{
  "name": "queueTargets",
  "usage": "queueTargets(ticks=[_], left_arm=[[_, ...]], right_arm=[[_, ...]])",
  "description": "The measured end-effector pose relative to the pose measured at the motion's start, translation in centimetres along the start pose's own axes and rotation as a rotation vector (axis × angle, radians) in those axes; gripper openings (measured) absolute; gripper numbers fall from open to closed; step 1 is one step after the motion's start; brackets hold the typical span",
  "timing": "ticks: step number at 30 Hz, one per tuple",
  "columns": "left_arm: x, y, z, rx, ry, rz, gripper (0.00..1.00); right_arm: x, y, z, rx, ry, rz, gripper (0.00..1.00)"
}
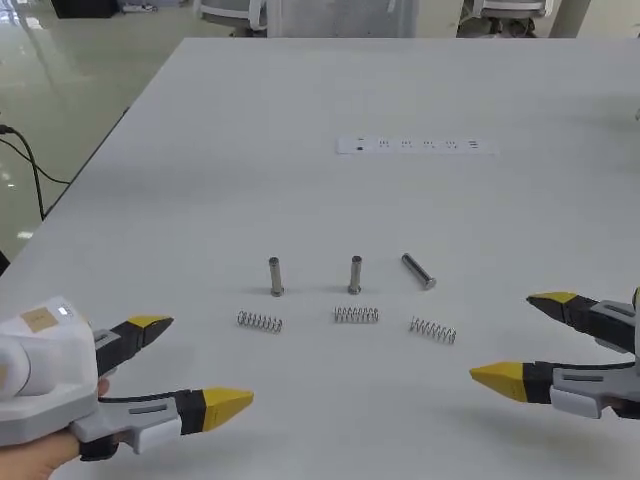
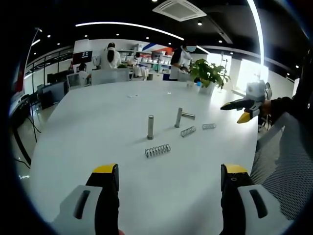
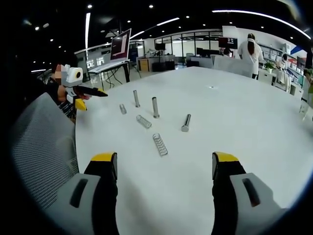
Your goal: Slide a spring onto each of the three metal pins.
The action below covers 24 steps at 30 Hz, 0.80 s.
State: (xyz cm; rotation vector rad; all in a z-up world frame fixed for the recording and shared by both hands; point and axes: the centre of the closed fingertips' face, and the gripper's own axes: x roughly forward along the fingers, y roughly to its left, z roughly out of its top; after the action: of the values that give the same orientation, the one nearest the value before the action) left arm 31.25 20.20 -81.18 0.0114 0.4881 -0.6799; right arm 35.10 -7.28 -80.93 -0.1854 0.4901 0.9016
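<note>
Jaws of the left gripper (image 1: 190, 362) are spread wide, with nothing between the yellow tips. Jaws of the right gripper (image 1: 518, 337) are likewise spread and empty. Both are held low over the white bench (image 1: 300, 130), well apart, tips pointing forward and slightly inward.

Ahead of the jaws, in the gap between the two grippers, three small steel-wire coil springs lie on their sides in a row on the bench. Nearest the left jaws is the left spring (image 1: 260, 321). Roughly midway between the grippers is the middle spring (image 1: 356, 315). Nearest the right jaws is the right spring (image 1: 432, 330). Neither gripper touches any of them.

Just beyond the springs, farther from the jaws, are three short grey metal pins, one behind each spring and apart from it. The left pin (image 1: 275, 277) and the middle pin (image 1: 355, 275) stand upright, wider end down. The right pin (image 1: 418, 271) lies on its side, wider head toward the near side.

Far beyond the pins a flat white strip with small dark markings (image 1: 415, 146) lies on the bench. In the left gripper view, a potted green plant (image 2: 210, 73) stands at the far end of the bench. In the right gripper view, a grey mesh chair (image 3: 44, 142) sits left of the jaws, off the bench edge.
</note>
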Motion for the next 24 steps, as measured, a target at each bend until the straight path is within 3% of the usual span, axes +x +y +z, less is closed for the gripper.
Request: queueTargets(ticks=[24], left_arm=[[0.1, -0.3, 0.2, 0.001, -0.004, -0.005, 0.84]], right_arm=[[0.1, -1.3, 1.0, 0.001, 0.012, -0.011, 0.76]])
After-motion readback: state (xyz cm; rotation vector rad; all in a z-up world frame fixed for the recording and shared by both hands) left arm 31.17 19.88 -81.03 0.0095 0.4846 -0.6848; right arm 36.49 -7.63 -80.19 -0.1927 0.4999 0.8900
